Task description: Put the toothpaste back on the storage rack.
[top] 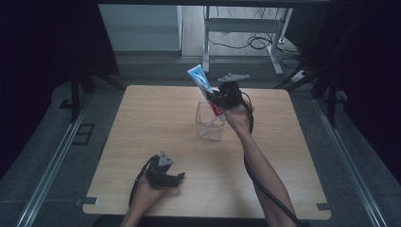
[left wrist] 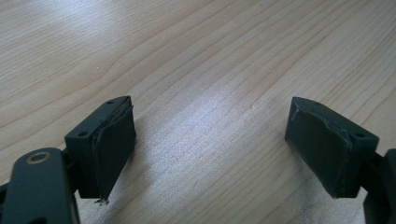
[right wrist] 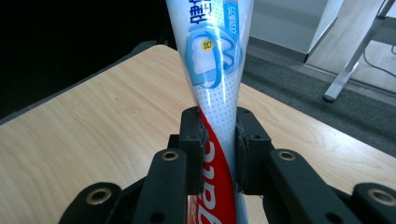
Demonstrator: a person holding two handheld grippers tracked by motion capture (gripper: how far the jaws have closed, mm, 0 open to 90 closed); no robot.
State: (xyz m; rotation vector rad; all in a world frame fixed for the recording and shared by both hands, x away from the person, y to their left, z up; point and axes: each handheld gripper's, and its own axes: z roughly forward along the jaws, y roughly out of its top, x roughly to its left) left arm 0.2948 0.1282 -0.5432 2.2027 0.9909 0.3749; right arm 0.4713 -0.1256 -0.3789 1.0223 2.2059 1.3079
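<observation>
Right gripper (right wrist: 218,140) raised, clamping toothpaste tube (right wrist: 212,70) over clear cup (top: 209,122).

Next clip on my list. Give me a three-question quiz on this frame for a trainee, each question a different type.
1. True or false: the right gripper is shut on the toothpaste tube.
2. Multiple choice: the clear container stands A) at the table's near left corner, B) near the table's middle, below the tube, C) on the floor.
3. Fill in: the left gripper hangs ____, with bare wood between its jaws.

Key: 1 true; 2 B; 3 open.
</observation>
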